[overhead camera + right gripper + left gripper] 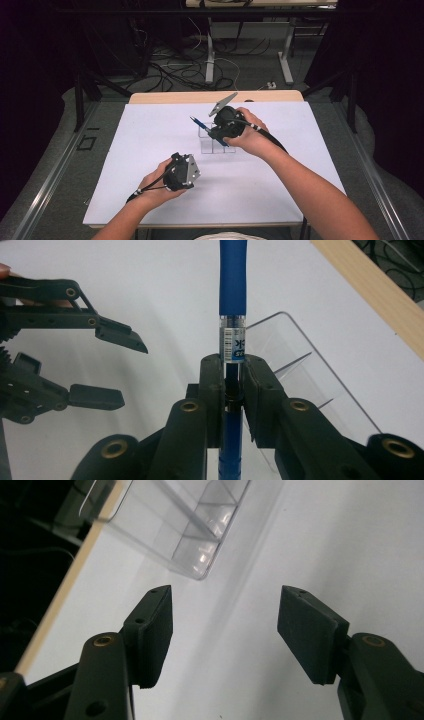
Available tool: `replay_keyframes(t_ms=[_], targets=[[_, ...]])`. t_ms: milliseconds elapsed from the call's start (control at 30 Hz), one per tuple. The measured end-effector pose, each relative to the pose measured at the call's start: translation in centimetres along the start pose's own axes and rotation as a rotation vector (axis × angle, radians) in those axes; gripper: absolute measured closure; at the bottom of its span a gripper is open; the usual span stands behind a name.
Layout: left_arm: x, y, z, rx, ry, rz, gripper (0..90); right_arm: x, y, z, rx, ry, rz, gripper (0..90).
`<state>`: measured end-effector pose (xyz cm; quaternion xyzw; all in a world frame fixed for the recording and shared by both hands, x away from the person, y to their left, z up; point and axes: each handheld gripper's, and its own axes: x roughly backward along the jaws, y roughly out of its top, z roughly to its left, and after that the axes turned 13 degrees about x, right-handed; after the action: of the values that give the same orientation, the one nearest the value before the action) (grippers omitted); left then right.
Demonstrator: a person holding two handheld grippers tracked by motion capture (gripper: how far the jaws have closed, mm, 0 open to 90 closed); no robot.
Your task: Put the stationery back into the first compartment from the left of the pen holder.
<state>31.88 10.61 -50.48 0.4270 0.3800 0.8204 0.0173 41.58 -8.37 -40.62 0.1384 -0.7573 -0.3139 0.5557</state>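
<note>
**Blue pen clamped in right gripper above clear organiser; left gripper standing by empty**

Blue plastic is showing along most of the pen (233, 275), with a clear section carrying a printed label just above the clamp point. The right gripper (234, 390) is pinching the pen across its barrel, jaws closed on it, at the transparent banded part. In the high view the right gripper (220, 131) is holding the pen (197, 121) tilted over the clear acrylic organiser (215, 145) near the middle of the white table (150, 200).

The left gripper (225, 625) is standing with its jaws wide apart and nothing between them, aimed at the organiser (200, 525) from nearby. In the high view the left gripper (180, 172) is hovering over the table, apart from the organiser.

Handling judgement: the pen is looking light, stiff and smooth, so it is likely to pivot or slide in a two-pad pinch. The rubbery-looking blue sleeve is probably offering the surer hold. The organiser is appearing light and rigid, liable to shift if the pen nudges a divider.
</note>
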Motion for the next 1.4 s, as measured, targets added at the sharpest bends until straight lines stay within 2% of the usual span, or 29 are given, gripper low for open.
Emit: replay_keyframes(t_ms=[100,233,267,400,467,567,633,667,733,833,900,1000,1067,1133,1200,1300,1333,1400], targets=[[0.1,-0.1,0.6,0.084,-0.028,0.012,39.5,0.1,0.2,-0.2,-0.019,-0.016,-0.035,79.7],[0.1,-0.3,1.4,0.185,-0.061,-0.004,38.3,0.1,0.3,-0.6,-0.044,-0.05,-0.09,79.7],[0.2,-0.3,1.7,0.204,-0.073,0.006,37.9,0.1,0.4,-0.7,-0.047,-0.061,-0.104,79.7],[0.2,-0.6,2.5,0.282,-0.097,-0.007,36.5,0.0,0.6,-0.9,-0.06,-0.102,-0.144,79.7],[0.2,-0.7,2.8,0.32,-0.111,-0.017,35.1,-0.1,0.7,-0.9,-0.069,-0.104,-0.162,79.6],[-0.1,-0.9,3.2,0.376,-0.107,-0.038,31.5,-0.4,0.8,-1.0,-0.071,-0.128,-0.186,79.6],[-0.1,-1.0,3.4,0.402,-0.105,-0.05,29.9,-0.7,0.8,-1.1,-0.072,-0.137,-0.198,79.7],[0.0,-1.1,3.7,0.411,-0.106,-0.037,28.1,-0.8,0.8,-1.1,-0.078,-0.14,-0.201,79.6],[-0.2,-1.2,4.0,0.433,-0.082,-0.055,23.4,-1.0,0.7,-1.2,-0.088,-0.143,-0.218,79.6],[-0.1,-1.3,4.5,0.468,-0.065,-0.052,16.1,-1.4,0.7,-1.5,-0.118,-0.164,-0.252,79.6],[-0.2,-1.5,4.8,0.52,-0.07,-0.064,14.7,-1.8,0.5,-1.6,-0.122,-0.181,-0.278,79.6],[-0.3,-1.9,5.4,0.562,-0.078,-0.05,5.0,-2.3,0.2,-1.7,-0.137,-0.206,-0.303,79.6],[-0.4,-2.1,5.7,0.589,-0.082,-0.061,3.9,-2.6,0.1,-1.8,-0.142,-0.222,-0.306,79.6],[-0.5,-2.3,5.9,0.614,-0.091,-0.062,1.1,-2.8,-0.2,-1.8,-0.151,-0.24,-0.332,79.6],[-0.6,-2.4,6.1,0.633,-0.099,-0.057,0.3,-3.0,-0.4,-1.9,-0.177,-0.245,-0.354,79.6],[-0.7,-2.5,6.2,0.677,-0.132,-0.064,0.3,-3.4,-0.6,-1.9,-0.19,-0.259,-0.368,79.6],[-0.8,-2.5,6.1,0.704,-0.124,-0.067,0.3,-3.4,-0.6,-1.9,-0.191,-0.262,-0.37,79.6],[-1.0,-2.5,6.1,0.714,-0.123,-0.059,0.3,-3.6,-0.7,-1.9,-0.196,-0.266,-0.373,79.6]])
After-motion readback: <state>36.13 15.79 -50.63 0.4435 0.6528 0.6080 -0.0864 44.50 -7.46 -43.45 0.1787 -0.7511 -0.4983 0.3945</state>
